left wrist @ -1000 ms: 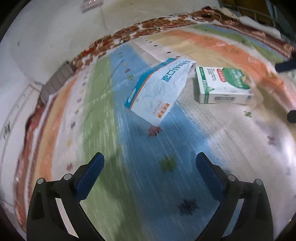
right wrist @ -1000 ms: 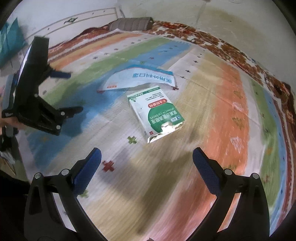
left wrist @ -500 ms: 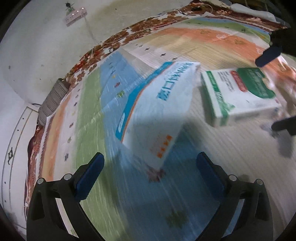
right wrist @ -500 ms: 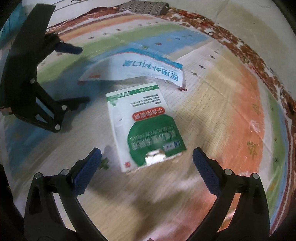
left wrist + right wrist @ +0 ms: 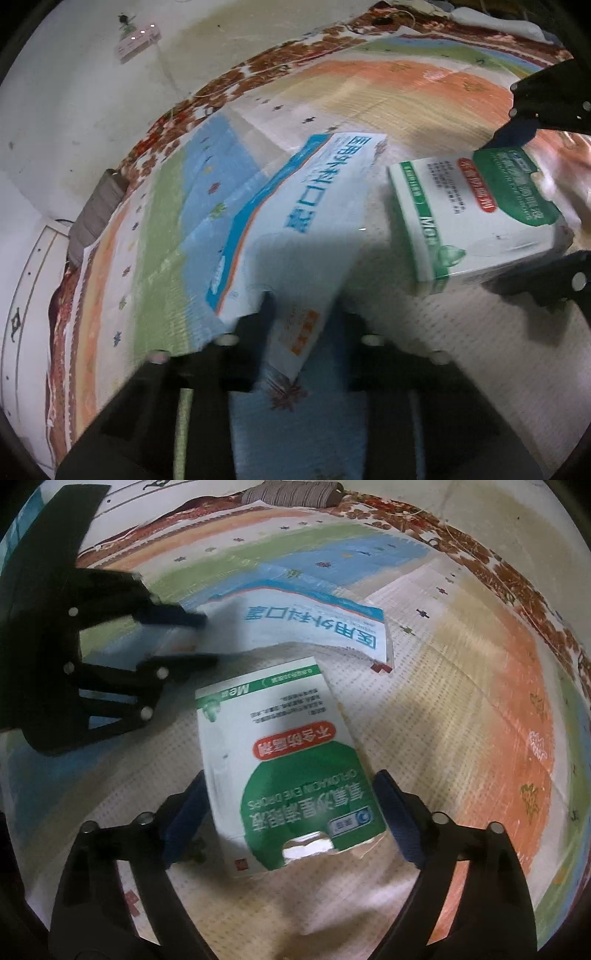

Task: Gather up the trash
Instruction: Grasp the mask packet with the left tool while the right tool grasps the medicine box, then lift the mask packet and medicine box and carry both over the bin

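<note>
A white and blue mask packet [image 5: 314,221] lies bowed on the striped rug [image 5: 406,92]. Its near corner sits between the fingers of my left gripper [image 5: 304,325], whose jaws are closing, with a little gap still showing at the pads. Beside it lies a green and white medicine box [image 5: 288,768] with a torn end. My right gripper [image 5: 291,805] straddles this box and its jaws are closing, the blue pads close beside its long edges. In the right wrist view the left gripper [image 5: 207,638] is at the packet [image 5: 314,624]. The left wrist view shows the right gripper [image 5: 535,206] around the box [image 5: 476,221].
The rug [image 5: 480,701] spreads in coloured bands with a red patterned border. A grey rolled bundle [image 5: 98,218] lies at its far edge. A white power strip [image 5: 138,40] with its cord rests on the pale floor beyond.
Both grippers have come down and forward onto the trash. The left jaws have narrowed sharply around the packet's corner. The right jaws have narrowed slightly around the box.
</note>
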`<state>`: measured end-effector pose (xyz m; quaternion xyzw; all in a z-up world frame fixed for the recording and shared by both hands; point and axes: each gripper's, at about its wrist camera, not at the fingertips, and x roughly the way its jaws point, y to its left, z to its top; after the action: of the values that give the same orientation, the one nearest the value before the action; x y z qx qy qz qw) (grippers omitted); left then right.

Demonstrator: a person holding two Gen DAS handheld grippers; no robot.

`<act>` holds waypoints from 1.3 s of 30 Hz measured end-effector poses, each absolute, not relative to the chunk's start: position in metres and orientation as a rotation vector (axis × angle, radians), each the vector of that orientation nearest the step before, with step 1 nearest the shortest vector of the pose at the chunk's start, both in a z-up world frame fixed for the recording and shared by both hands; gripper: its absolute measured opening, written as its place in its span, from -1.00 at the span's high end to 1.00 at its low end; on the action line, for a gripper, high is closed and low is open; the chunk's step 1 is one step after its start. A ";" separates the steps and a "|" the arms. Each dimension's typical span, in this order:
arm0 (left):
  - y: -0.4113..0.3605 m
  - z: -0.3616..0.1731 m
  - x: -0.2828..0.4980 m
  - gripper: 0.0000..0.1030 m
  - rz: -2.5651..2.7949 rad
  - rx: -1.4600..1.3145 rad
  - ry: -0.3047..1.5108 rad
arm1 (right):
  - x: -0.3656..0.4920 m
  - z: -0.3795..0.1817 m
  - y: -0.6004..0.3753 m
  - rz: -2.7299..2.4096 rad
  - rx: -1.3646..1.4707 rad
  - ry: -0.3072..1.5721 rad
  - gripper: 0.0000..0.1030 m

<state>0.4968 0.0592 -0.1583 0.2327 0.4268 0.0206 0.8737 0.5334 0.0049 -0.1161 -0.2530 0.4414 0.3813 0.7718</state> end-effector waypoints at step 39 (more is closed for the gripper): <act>0.100 -0.017 0.335 1.00 0.052 -0.266 0.982 | 0.374 0.006 -0.053 0.567 -0.317 0.888 -0.39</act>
<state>0.3346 0.0997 -0.0168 -0.1271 0.4699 0.0248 0.8731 0.3742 -0.0534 0.0058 -0.1506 0.4219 0.2692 0.8525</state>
